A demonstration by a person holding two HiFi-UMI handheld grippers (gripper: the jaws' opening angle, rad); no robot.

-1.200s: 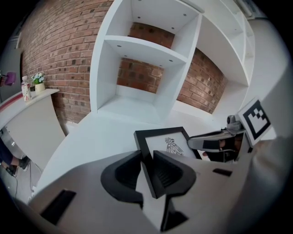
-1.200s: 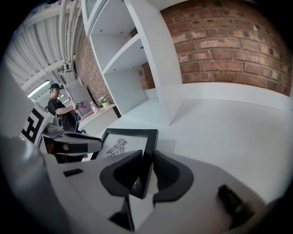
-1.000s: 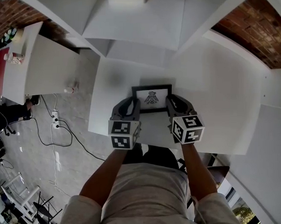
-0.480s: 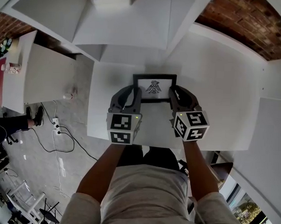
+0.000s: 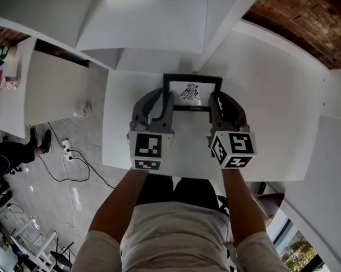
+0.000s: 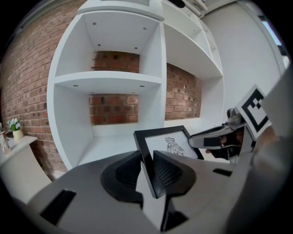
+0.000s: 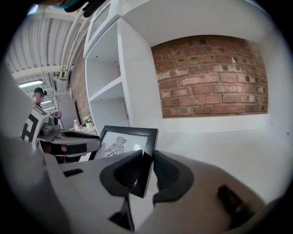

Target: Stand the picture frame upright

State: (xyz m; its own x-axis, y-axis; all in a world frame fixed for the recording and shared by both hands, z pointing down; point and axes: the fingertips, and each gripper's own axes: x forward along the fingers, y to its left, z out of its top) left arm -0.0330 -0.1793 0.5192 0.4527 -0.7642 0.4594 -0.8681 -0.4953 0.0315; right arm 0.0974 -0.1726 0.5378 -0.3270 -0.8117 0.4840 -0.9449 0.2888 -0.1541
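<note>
Both side edges of picture frame [image 5: 192, 93] are clamped, 9 o'clock by left gripper [image 6: 147, 169], 3 o'clock by right gripper [image 7: 147, 170], and it has been tipped steeper and carried toward 12 o'clock over white table [image 5: 120, 130], so set-down upright is judged close.

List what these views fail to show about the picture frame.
Back of the picture frame and any stand: every view faces its front.
Whether its bottom edge rests on the table: the left gripper and right gripper cover it in their own views; the head view looks down too steeply.
Small objects on the side counter: too small, head view's left edge.
</note>
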